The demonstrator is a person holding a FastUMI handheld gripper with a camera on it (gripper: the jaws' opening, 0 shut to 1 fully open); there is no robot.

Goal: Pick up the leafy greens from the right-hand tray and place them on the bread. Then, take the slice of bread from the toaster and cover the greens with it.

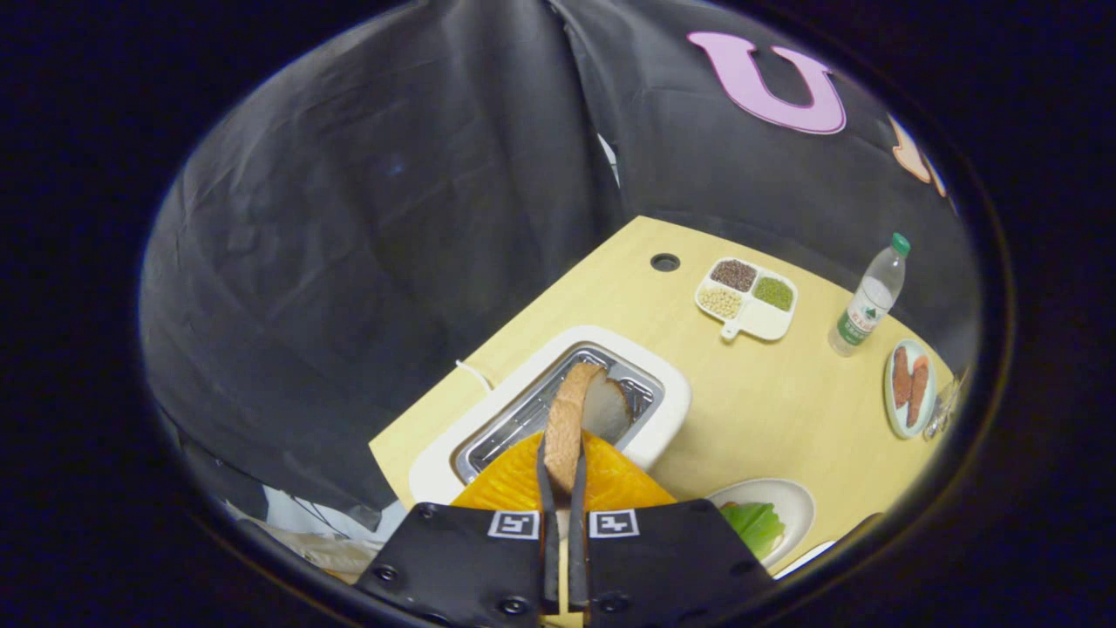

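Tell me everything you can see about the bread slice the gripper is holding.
The bread slice is seen edge-on: a tan-brown crust running away from the fingers, with a paler crumb face showing on its right side. It stands upright, pinched between the gripper fingers, both pressing on its near end. Its far end sits over the metal slot of the white toaster; whether it still touches the toaster cannot be told.

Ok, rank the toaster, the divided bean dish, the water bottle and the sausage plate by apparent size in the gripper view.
1. toaster, nearest, beneath the bread slice clamped in the gripper
2. divided bean dish
3. water bottle and sausage plate: too alike to rank
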